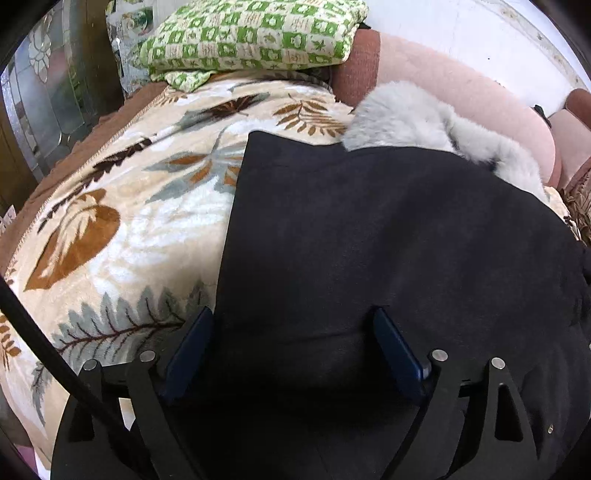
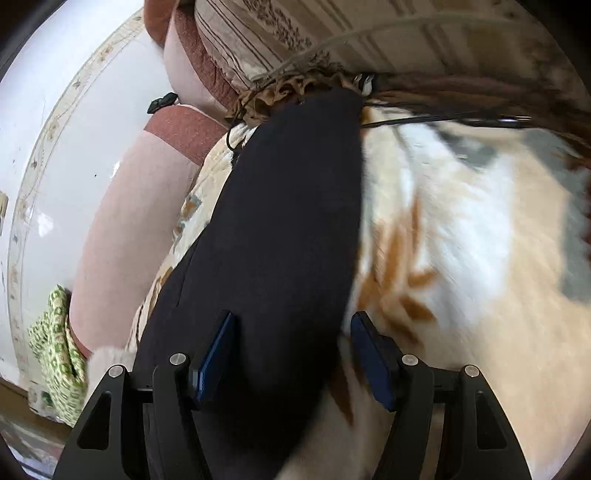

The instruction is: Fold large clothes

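A large black coat (image 1: 388,236) with a grey fur collar (image 1: 413,118) lies flat on a leaf-patterned blanket (image 1: 122,221) on a bed. My left gripper (image 1: 293,321) is open, its blue fingers spread just above the coat's near part. In the right wrist view a long black part of the coat (image 2: 288,221) runs away from me over the blanket (image 2: 461,258). My right gripper (image 2: 293,325) is open, its fingers straddling the coat's right edge. The right view is motion-blurred.
A green checked folded blanket (image 1: 251,37) lies at the bed's far end. A pink padded headboard (image 1: 480,99) curves along the right; it also shows in the right wrist view (image 2: 129,229). A striped cushion (image 2: 332,33) and a black cable (image 2: 443,119) lie beyond the coat.
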{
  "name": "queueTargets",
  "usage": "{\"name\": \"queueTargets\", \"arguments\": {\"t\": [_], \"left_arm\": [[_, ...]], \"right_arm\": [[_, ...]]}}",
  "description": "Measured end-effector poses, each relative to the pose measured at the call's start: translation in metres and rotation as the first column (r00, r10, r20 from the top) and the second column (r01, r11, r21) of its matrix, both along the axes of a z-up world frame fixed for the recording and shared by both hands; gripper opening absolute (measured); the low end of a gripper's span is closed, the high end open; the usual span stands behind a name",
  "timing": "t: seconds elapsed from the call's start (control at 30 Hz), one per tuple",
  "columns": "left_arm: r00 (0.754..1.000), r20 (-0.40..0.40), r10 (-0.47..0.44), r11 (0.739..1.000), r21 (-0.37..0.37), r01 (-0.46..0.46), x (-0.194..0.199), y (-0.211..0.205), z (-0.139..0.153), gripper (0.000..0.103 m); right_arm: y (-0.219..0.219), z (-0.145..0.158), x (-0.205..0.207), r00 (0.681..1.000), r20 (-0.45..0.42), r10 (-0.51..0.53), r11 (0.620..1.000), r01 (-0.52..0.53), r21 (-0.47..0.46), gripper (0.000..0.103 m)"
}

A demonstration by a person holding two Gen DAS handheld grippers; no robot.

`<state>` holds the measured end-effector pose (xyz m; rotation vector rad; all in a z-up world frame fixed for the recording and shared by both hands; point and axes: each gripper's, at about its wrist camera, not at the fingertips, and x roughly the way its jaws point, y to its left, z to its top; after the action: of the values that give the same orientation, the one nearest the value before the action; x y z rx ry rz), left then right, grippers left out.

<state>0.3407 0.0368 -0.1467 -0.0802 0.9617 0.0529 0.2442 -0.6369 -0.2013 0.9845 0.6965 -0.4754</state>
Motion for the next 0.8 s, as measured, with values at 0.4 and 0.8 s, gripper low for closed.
{"name": "queueTargets", "arguments": {"t": [0.4, 0.8], "left_arm": [[0.999, -0.037, 0.028, 0.996, -0.079, -0.031, 0.003, 0.013, 0.003, 0.093], [0.972, 0.134, 0.191, 0.963, -0.216, -0.159, -0.024, 0.083, 0.073, 0.093]], "right_arm": [[0.035, 0.109, 0.057, 0.993, -0.099, 0.067, 0.957, -0.092, -0.276, 0.009], [0.36, 0.212, 0.081, 0.736, -0.159, 0.658, 0.57, -0.624, -0.534, 0.008]]}}
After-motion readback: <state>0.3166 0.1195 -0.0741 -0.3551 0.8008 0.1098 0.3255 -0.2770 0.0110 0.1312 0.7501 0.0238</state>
